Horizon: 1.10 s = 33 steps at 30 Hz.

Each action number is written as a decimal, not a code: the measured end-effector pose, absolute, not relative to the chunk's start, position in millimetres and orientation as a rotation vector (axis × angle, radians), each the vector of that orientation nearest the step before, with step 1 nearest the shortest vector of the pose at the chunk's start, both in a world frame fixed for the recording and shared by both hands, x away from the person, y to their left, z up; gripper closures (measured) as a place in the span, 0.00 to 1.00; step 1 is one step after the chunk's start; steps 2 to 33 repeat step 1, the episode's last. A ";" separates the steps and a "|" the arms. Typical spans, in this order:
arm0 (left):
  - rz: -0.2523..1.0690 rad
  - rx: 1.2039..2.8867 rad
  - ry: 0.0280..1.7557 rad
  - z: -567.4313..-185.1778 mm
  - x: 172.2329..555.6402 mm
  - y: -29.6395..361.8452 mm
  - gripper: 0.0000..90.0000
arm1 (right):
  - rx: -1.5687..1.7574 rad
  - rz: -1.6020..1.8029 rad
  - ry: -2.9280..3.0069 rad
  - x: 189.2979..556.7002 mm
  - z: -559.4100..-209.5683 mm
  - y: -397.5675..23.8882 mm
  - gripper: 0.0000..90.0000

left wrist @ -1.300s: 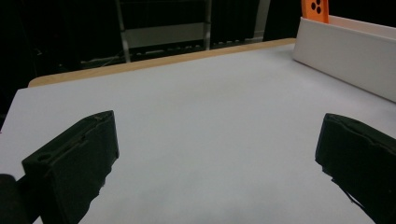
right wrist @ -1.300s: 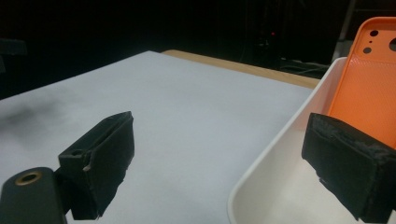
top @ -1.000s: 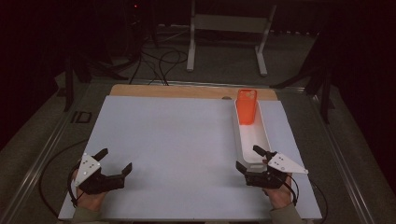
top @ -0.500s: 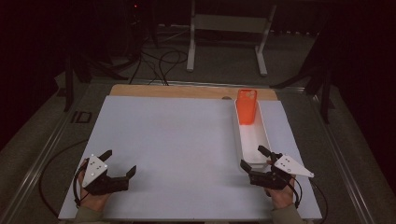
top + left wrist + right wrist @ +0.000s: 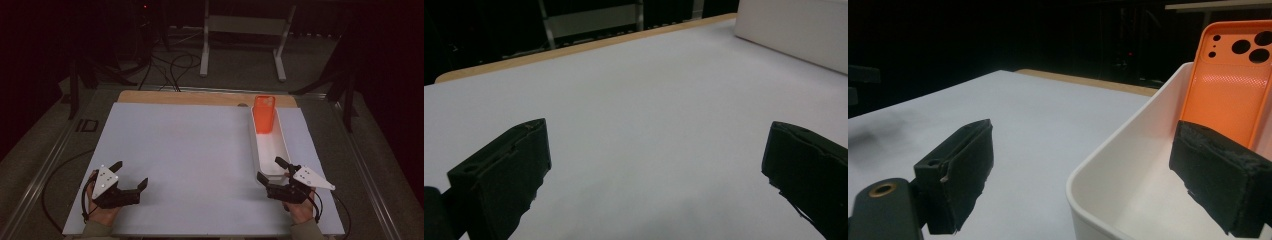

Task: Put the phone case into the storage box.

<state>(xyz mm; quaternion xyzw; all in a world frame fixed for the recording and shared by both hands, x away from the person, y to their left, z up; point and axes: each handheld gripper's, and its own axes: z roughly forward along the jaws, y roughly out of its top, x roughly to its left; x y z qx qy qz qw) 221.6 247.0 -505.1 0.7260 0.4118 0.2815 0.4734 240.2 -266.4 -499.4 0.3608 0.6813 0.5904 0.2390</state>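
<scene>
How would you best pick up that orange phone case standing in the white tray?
Probably by its top edge, from above: the orange phone case leans upright against the far end of the white tray, rising above the rim. The open right gripper is nearest.

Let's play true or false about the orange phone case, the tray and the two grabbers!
1. The phone case leans at the tray's far end. True.
2. The right gripper holds the case. False: it is open and empty, at the tray's near end.
3. The left gripper is open. True.
4. The tray lies on the left side of the table. False: it lies on the right side.
5. The case is blue. False: it is orange.
</scene>
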 end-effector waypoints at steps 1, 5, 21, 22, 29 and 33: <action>0.688 1.779 1.010 -505.2 222.2 246.7 0.00 | 0.987 1.612 1.871 240.4 -499.9 -266.4 0.12; 0.688 1.779 1.010 -505.2 222.2 246.7 0.00 | 0.987 1.612 1.871 240.4 -499.9 -266.4 0.12; 0.688 1.779 1.010 -505.2 222.2 246.7 0.00 | 0.987 1.612 1.871 240.4 -499.9 -266.4 0.12; 0.688 1.779 1.010 -505.2 222.2 246.7 0.00 | 0.987 1.612 1.871 240.4 -499.9 -266.4 0.12; 0.688 1.779 1.010 -505.2 222.2 246.7 0.00 | 0.987 1.612 1.871 240.4 -499.9 -266.4 0.12; 0.688 1.779 1.010 -505.2 222.2 246.7 0.00 | 0.987 1.612 1.871 240.4 -499.9 -266.4 0.12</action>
